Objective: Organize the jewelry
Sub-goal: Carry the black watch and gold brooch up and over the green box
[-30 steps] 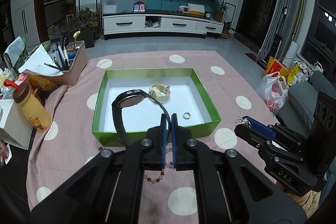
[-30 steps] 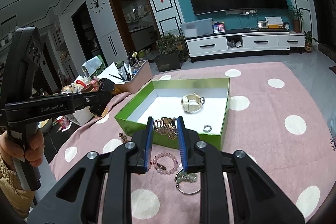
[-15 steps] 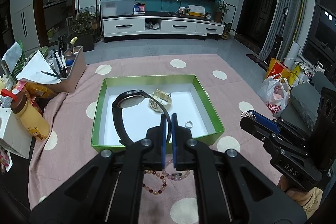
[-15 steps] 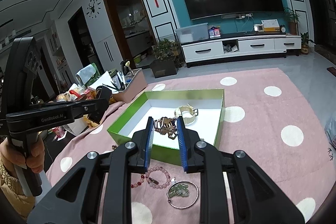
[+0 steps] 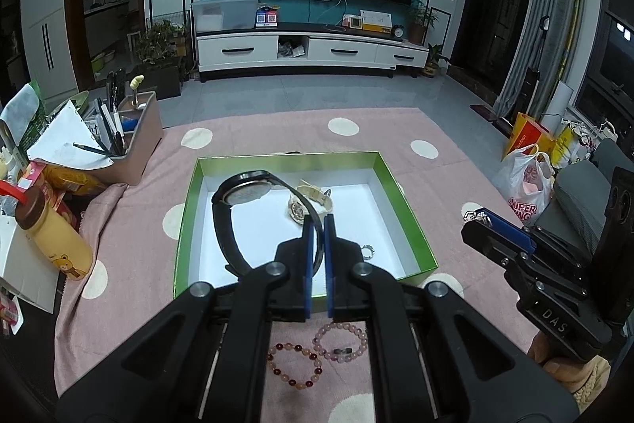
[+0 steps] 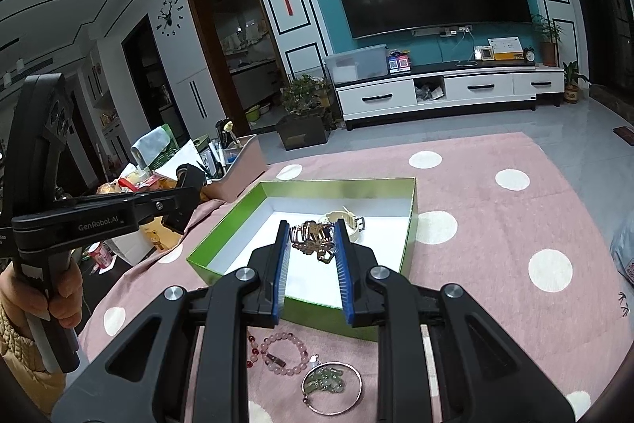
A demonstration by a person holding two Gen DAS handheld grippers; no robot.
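My left gripper [image 5: 317, 224] is shut on the strap of a black watch [image 5: 245, 191] and holds it above the green box [image 5: 180, 236]. My right gripper [image 6: 311, 236] is shut on a gold metal bracelet [image 6: 313, 236] above the same box [image 6: 410, 236]; it also shows in the left wrist view [image 5: 481, 219]. A cream watch [image 5: 313, 201] and a silver ring [image 5: 367, 251] lie in the box. Two bead bracelets [image 5: 295, 363] [image 5: 340, 341] lie on the pink dotted cloth in front of the box. A silver bangle with green stones [image 6: 332, 387] lies beside a pink bead bracelet [image 6: 283, 353].
A brown organiser with pens [image 5: 126, 141] and a yellow bottle [image 5: 51, 228] stand at the left of the cloth. Shopping bags [image 5: 527, 185] and a grey sofa [image 5: 582, 193] are at the right. A TV unit [image 5: 309, 52] stands far behind.
Both grippers have risen and pulled back a little, each still holding its piece. More of the cloth and the bracelets in front of the box now shows.
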